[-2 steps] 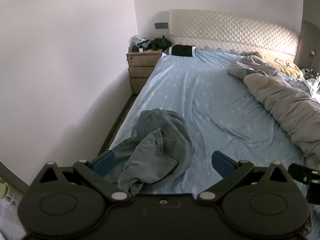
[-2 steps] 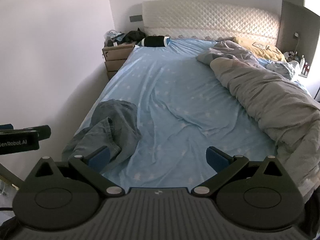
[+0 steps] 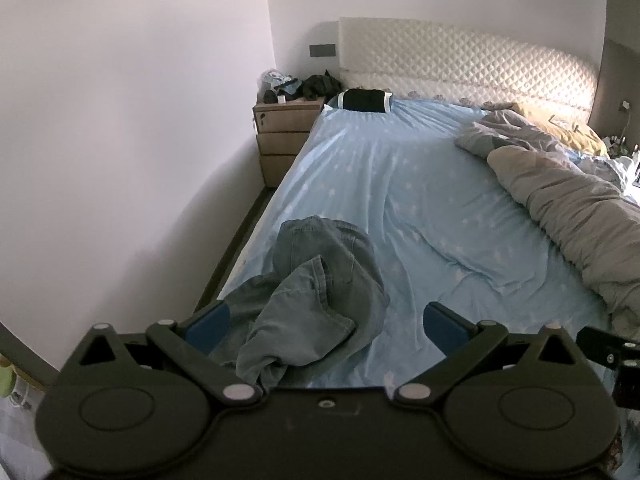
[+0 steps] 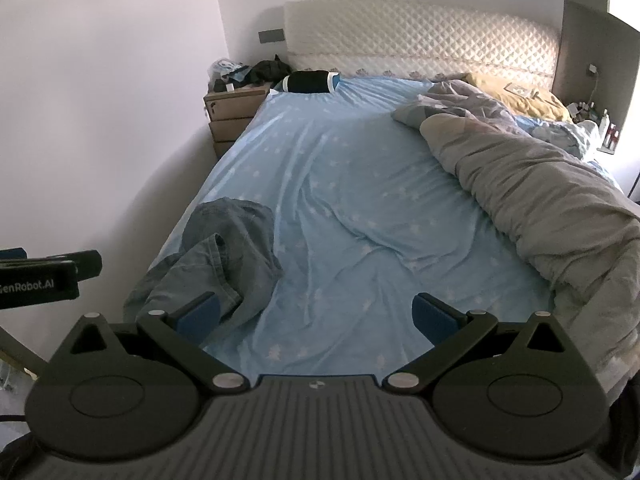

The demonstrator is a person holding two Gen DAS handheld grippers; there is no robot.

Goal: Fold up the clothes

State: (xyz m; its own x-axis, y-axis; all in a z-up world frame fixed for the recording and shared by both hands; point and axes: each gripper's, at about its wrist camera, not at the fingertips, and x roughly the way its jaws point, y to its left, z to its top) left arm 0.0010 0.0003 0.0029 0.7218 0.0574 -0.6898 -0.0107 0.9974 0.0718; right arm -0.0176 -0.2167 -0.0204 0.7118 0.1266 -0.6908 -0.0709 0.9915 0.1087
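Observation:
A crumpled pair of faded blue-grey jeans (image 3: pixel 320 292) lies in a heap near the foot-left corner of a bed with a light blue star-print sheet (image 3: pixel 400 200). My left gripper (image 3: pixel 326 324) hangs open just above the near end of the heap, nothing between its blue pads. In the right wrist view the jeans (image 4: pixel 224 252) lie to the left, and my right gripper (image 4: pixel 316 316) is open over bare sheet (image 4: pixel 360 208), its left pad close to the jeans' edge. The left gripper's body (image 4: pixel 40 276) shows at that view's left edge.
A rumpled grey duvet (image 4: pixel 540 200) covers the bed's right side, with a yellow pillow (image 4: pixel 520 96) by the quilted white headboard (image 3: pixel 460 60). A black bolster (image 3: pixel 364 100) lies at the head. A wooden nightstand (image 3: pixel 284 136) with clutter stands in the left corner by the wall.

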